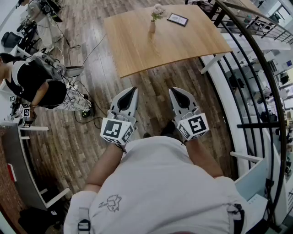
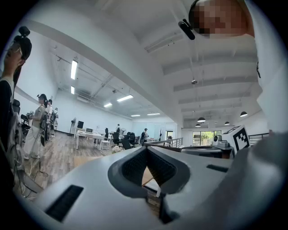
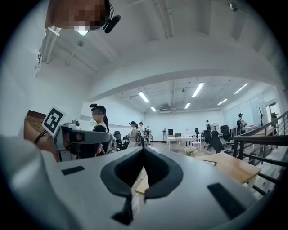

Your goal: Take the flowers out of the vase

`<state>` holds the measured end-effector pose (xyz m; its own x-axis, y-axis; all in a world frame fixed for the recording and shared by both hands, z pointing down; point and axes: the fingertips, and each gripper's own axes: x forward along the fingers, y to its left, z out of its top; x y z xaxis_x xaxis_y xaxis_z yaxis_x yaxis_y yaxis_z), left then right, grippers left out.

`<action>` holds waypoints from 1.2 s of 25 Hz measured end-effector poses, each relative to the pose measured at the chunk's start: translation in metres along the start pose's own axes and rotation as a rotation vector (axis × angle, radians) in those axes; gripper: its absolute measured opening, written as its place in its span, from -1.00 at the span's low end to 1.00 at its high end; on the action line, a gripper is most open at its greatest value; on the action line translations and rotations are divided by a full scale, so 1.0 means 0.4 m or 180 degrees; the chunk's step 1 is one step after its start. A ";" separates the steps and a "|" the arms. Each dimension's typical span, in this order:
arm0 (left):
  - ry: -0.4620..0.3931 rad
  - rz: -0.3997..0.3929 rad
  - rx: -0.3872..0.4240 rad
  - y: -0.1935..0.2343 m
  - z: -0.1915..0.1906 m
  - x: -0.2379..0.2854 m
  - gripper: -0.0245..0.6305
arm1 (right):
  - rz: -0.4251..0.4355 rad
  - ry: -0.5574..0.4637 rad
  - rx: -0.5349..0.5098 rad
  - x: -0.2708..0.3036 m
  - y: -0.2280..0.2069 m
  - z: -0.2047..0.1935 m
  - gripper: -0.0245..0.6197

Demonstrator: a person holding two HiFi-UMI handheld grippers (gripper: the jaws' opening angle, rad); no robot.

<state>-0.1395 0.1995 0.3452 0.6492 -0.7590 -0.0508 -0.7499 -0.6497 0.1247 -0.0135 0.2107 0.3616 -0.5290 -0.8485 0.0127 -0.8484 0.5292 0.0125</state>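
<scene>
Left gripper: hanging level at waist height, well short of the table; tips meeting, clamping nothing.
Vase: standing upright on the far half of the table, well apart from both grippers.
Flowers: sitting in the vase, stems running up and down, heads leaning slightly right; not yet touched.
Direction from fingers: lying straight ahead and far off, falling between the two grippers' lines, slightly right of centre.
Right gripper: pointing level beside the left one; tips also pressing together, carrying nothing.
Nearer hand (judgement): probably the right, by a small margin; flowers showing just right of its jaws in the right gripper view.
Coming move (judgement): stepping up to the table first, opening the jaws, closing on the stems above the vase's mouth, lifting straight up along the stems.
Hard to make out: stems too small to count; vase mouth hidden under the blooms; flowers not showing in the left gripper view.
</scene>
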 end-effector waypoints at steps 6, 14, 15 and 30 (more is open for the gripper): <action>0.0012 0.0034 0.0012 -0.011 -0.005 0.011 -0.91 | -0.0004 0.0007 -0.0052 -0.011 -0.020 0.006 -0.91; 0.0057 0.0111 0.0001 -0.039 -0.017 0.082 -0.91 | 0.0020 0.0027 -0.0063 -0.023 -0.096 0.006 -0.91; 0.0061 0.0126 0.0003 -0.042 -0.019 0.099 -0.91 | 0.0015 0.0019 -0.0056 -0.023 -0.115 0.007 -0.91; 0.0075 0.0389 0.0030 -0.101 -0.011 0.412 -0.91 | 0.0265 0.0037 0.0049 0.019 -0.430 0.025 -0.91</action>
<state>-0.0015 0.1008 0.3361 0.5555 -0.8314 -0.0123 -0.8247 -0.5528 0.1192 0.1284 0.1134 0.3497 -0.5975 -0.8015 0.0248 -0.8018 0.5976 -0.0046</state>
